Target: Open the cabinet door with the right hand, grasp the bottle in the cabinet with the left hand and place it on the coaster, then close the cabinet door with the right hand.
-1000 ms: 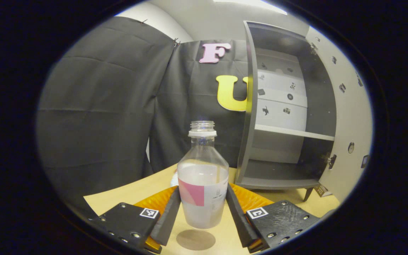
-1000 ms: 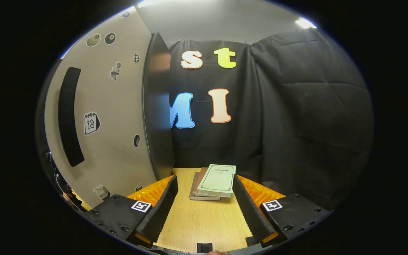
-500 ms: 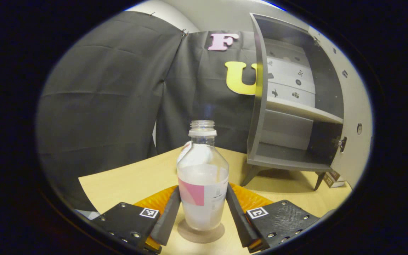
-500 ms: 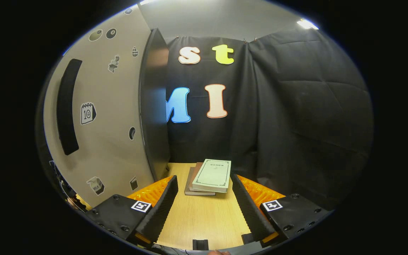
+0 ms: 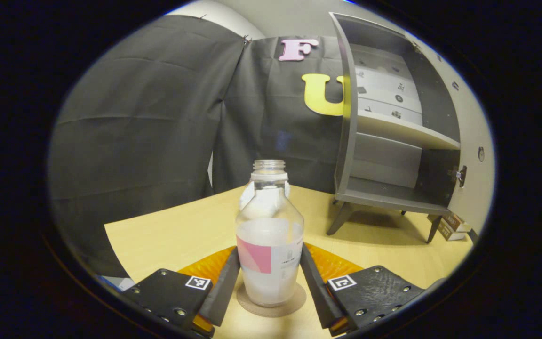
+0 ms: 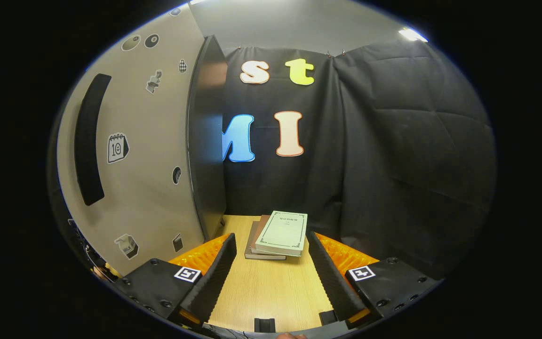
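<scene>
A clear capless bottle (image 5: 269, 245) with a pink and white label and pale liquid stands upright between the fingers of my left gripper (image 5: 270, 252), which is shut on its lower body. The bottle's base sits inside the outline of a round brown coaster (image 5: 294, 303) on the wooden table (image 5: 177, 235). The grey cabinet (image 5: 393, 141) stands at the right with its shelves bare and its door (image 5: 475, 155) swung wide. In the right gripper view the beige door (image 6: 148, 155), with a long black handle (image 6: 87, 141), fills the left side. My right gripper (image 6: 271, 238) is open and holds nothing.
Two stacked books (image 6: 282, 233) lie on the table just beyond my right gripper's fingers. A small box (image 5: 452, 226) sits under the cabinet's right leg. Something white (image 5: 247, 195) shows behind the bottle's neck.
My left gripper has lowered the bottle until its base meets the coaster, and the cabinet now sits higher and farther off in that view. The right gripper has barely shifted beside the door.
</scene>
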Tool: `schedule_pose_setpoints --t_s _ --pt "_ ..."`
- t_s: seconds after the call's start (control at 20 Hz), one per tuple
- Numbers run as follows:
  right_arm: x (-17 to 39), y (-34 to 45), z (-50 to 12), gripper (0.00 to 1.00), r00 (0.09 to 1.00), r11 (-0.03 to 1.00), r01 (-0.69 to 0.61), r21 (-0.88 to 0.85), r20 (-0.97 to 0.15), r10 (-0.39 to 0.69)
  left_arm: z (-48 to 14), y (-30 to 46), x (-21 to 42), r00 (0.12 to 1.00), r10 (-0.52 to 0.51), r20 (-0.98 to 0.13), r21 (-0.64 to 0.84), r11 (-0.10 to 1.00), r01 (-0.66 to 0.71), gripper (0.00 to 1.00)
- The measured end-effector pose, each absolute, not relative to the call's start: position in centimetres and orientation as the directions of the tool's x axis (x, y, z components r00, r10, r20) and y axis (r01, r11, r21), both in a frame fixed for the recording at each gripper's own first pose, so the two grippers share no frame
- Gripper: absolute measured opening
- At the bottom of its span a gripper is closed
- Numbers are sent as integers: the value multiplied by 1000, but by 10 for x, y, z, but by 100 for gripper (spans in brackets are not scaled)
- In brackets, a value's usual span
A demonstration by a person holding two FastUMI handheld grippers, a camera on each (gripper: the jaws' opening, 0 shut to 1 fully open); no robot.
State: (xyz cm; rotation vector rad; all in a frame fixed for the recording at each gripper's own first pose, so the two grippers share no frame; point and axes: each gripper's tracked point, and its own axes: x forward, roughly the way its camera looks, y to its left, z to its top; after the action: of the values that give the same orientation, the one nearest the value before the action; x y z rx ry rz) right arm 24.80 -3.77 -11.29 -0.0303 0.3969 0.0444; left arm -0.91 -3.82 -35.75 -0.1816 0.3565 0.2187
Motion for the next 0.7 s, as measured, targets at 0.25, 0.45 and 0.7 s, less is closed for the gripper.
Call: schedule_pose_setpoints --t_s 0.25,0.45,0.7 --pt "246 -33 -116 98 919 998 -65 -24 -391 51 -361 -40 -15 904 186 -385 -132 958 -253 77" --pt "248 -33 -114 94 921 998 -67 -18 -385 55 -358 -40 -16 895 201 -397 -88 963 -255 84" --pt "249 -34 -112 99 924 997 -73 -10 -377 63 -329 -43 -13 910 204 -360 -48 970 -237 84"
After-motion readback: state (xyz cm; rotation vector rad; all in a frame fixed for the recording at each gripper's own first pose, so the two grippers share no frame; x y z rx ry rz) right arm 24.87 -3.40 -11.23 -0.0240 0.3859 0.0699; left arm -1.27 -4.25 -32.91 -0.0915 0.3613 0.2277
